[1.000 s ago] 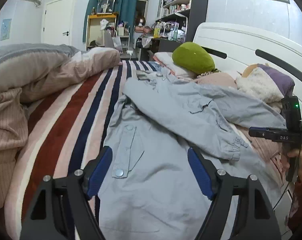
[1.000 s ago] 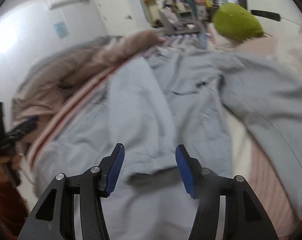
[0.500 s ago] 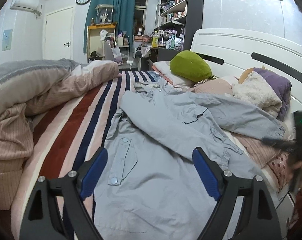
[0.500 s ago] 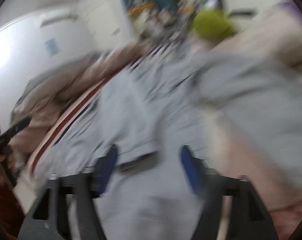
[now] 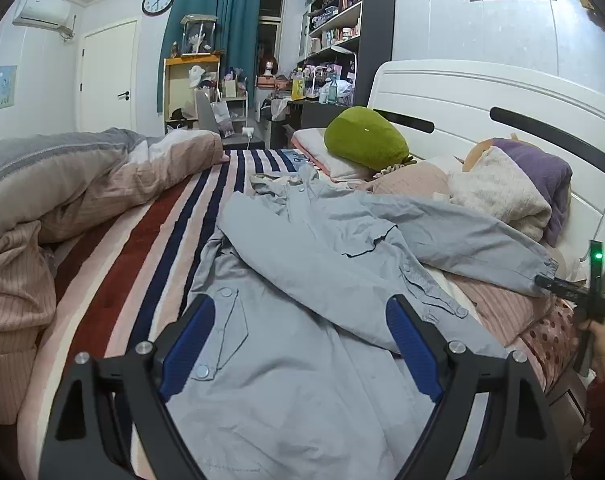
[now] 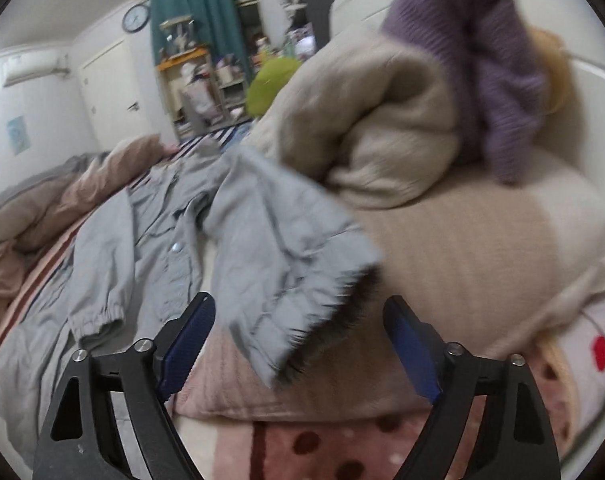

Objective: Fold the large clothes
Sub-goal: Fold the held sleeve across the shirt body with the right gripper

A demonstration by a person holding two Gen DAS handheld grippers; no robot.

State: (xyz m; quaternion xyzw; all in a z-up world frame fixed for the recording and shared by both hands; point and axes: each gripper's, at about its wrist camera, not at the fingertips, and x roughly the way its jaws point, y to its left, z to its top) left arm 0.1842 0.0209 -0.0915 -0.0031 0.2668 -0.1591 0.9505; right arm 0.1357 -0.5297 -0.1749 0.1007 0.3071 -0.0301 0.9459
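Left wrist view: your left gripper (image 5: 300, 340) hovers over the lower front of a grey jacket (image 5: 294, 360), jaws spread wide, with nothing between the pads. The jacket lies face up on a striped bed (image 5: 142, 248), collar toward the far end. One sleeve (image 5: 310, 264) is already folded across the chest. The other sleeve (image 5: 474, 240) still trails out to the right over a pink pillow (image 5: 498, 312), its cuff just beside your right gripper (image 5: 574, 292) at the frame's edge. Compared with a second ago, this gripper has lifted and backed off a little, so more of the jacket shows.

Right wrist view: your right gripper (image 6: 300, 344) has swung away from the jacket body toward that outstretched sleeve (image 6: 278, 264). Its jaws are opening, and the dark-lined cuff (image 6: 334, 320) sits ahead of them, between the tips but not pinched. The picture is smeared by motion, so whether a pad brushes the cloth is hard to tell. That swing suggests the second sleeve is the next fold. Behind the cuff a cream knit (image 6: 382, 132) and a purple knit (image 6: 482, 60) are heaped on the pillows.

Containers: none are within reach; only far shelves (image 5: 334, 32) crowded with small items too distant to name.
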